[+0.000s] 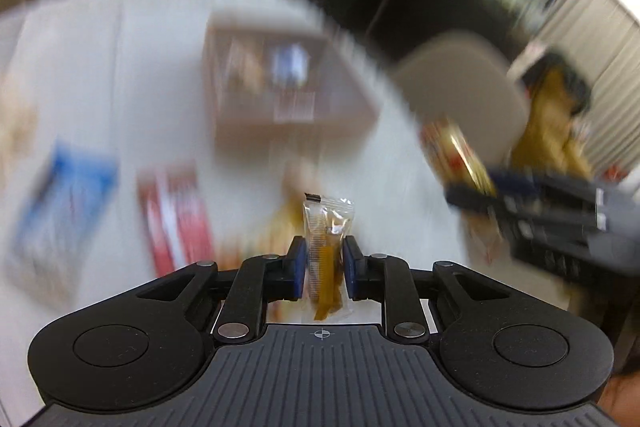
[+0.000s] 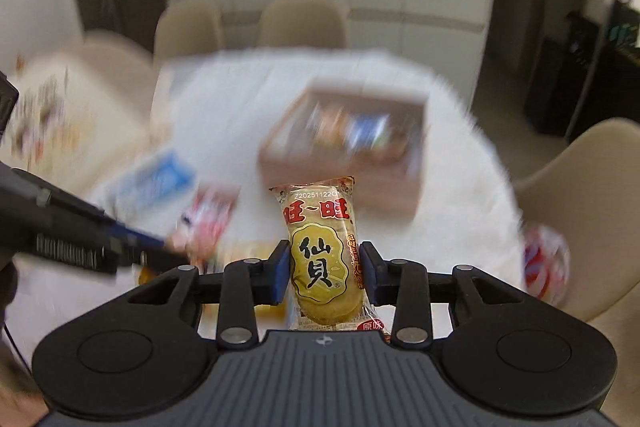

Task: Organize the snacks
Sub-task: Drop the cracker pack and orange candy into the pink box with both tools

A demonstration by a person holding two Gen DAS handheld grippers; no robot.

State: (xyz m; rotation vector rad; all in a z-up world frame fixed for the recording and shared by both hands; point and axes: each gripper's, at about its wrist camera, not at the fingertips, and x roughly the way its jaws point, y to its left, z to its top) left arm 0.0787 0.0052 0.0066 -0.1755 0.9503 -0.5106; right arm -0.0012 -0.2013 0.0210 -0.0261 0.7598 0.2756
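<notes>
Clear-wrapped snack stick (image 1: 326, 251) and yellow rice cracker pack (image 2: 322, 259) stand lengthwise, each pinched in its tool.

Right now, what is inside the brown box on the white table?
The brown rectangular box holds several snack packets, one blue-and-white. Blur hides what they are, and the near wall covers the bottom.

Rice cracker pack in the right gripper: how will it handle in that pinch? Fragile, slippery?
The rice cracker pack stands upright in the right gripper, so the crackers inside probably keep it stiff. They look thin, so a hard squeeze could likely crack them. The glossy wrapper may slip on the pads, and it seems light for its size.
</notes>
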